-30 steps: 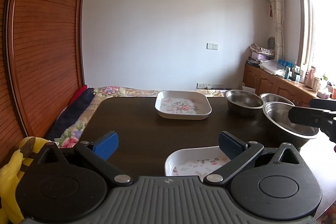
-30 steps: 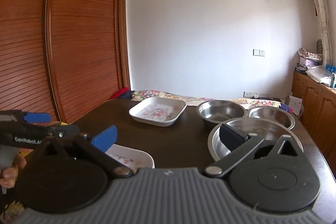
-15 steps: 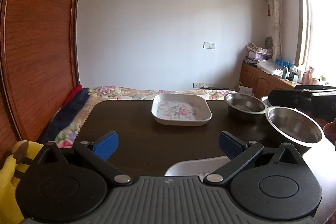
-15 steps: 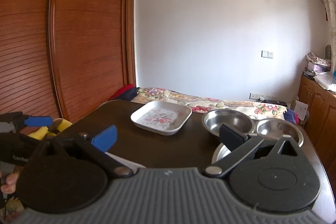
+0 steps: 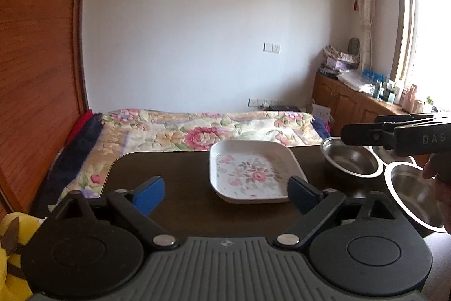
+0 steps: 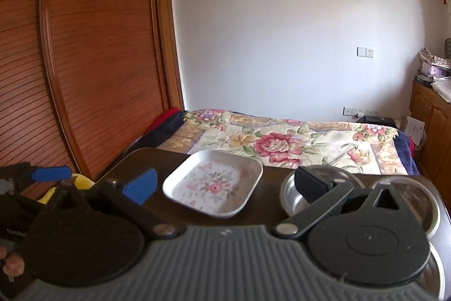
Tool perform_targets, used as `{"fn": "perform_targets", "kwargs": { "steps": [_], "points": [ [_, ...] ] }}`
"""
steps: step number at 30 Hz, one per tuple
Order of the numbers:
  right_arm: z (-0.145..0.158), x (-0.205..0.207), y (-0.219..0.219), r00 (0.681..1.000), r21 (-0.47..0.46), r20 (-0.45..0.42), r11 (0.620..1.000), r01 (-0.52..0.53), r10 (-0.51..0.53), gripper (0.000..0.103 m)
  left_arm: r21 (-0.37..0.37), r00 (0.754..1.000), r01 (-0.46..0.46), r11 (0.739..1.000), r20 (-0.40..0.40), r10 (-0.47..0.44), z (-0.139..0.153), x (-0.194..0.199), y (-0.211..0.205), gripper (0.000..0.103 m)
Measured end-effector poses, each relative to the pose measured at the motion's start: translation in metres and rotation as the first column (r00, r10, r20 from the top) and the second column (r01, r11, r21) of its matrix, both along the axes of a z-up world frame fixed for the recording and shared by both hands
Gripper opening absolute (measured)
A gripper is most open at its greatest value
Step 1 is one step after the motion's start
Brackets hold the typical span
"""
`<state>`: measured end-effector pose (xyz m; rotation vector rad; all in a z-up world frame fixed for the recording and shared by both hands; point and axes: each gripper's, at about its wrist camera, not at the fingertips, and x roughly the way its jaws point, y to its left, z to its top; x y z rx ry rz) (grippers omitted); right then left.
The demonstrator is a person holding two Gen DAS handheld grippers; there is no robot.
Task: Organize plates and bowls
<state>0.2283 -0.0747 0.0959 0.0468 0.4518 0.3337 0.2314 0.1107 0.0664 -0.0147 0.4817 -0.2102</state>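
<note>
A white square plate with a flower print sits on the dark counter, near its far edge. To its right stand three steel bowls, the nearest close to the counter's right edge. The left gripper and the right gripper both hang above the counter with fingers spread wide, holding nothing. Beyond the counter lies a bed with a floral cover.

white floral plate, dark table
</note>
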Motion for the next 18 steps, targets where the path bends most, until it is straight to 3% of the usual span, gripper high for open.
{"fn": "perform_targets", "kwargs": {
  "steps": [3,6,8,13,18],
  "points": [
    [-0.003,0.022,0.006,0.999,-0.017,-0.037,1.000,-0.013,0.013,0.103,0.027,0.999,0.032,0.999,-0.038,-0.031,-0.005,0.026,-0.001,0.101],
    [-0.008,0.042,0.012,0.996,-0.034,-0.085,0.999,-0.034,0.031,0.101,0.031,0.996,0.056,0.998,-0.077,-0.053,-0.012,0.049,-0.002,0.092],
    [-0.013,0.056,0.015,0.990,-0.036,-0.135,0.998,-0.050,0.045,0.079,0.034,0.993,0.071,0.997,-0.095,-0.068,-0.016,0.064,-0.004,0.087],
    [-0.027,0.079,0.024,0.971,-0.060,-0.233,0.995,-0.074,0.058,0.056,0.040,0.988,0.100,0.994,-0.121,-0.095,-0.023,0.091,-0.011,0.086],
    [-0.040,0.093,0.031,0.952,-0.093,-0.301,0.991,-0.092,0.060,0.051,0.033,0.984,0.104,0.994,-0.151,-0.098,-0.031,0.115,-0.015,0.085]
  ]
}}
